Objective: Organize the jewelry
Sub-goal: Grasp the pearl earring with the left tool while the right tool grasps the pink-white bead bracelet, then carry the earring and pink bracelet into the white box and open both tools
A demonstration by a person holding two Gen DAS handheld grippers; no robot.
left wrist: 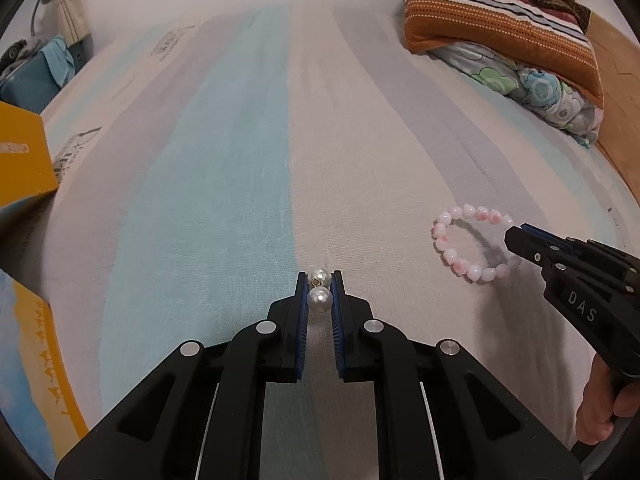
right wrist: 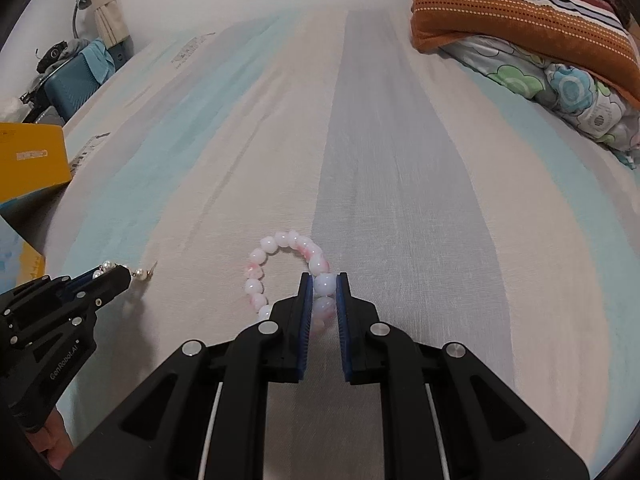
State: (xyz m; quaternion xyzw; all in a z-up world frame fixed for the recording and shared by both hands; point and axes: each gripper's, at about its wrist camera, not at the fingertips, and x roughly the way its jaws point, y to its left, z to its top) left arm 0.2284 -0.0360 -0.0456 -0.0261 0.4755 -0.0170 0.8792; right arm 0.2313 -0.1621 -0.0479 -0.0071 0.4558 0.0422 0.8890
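Right hand-held gripper (right wrist: 323, 280) clamps pink bead bracelet (right wrist: 256, 280); left hand-held gripper (right wrist: 127, 275) grips pearl earring (right wrist: 141, 272).

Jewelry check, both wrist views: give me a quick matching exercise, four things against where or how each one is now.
Things:
1. pearl earring
2. pink bead bracelet
3. yellow box
4. striped blanket

States:
A. folded on top of floral bedding, far right of the bed
B. pinched in the right claw, the rest of its loop lying on the sheet
C. at the bed's left edge
D. held between the pads of the left claw

Pairs: 1-D, 2-B, 3-C, 4-A
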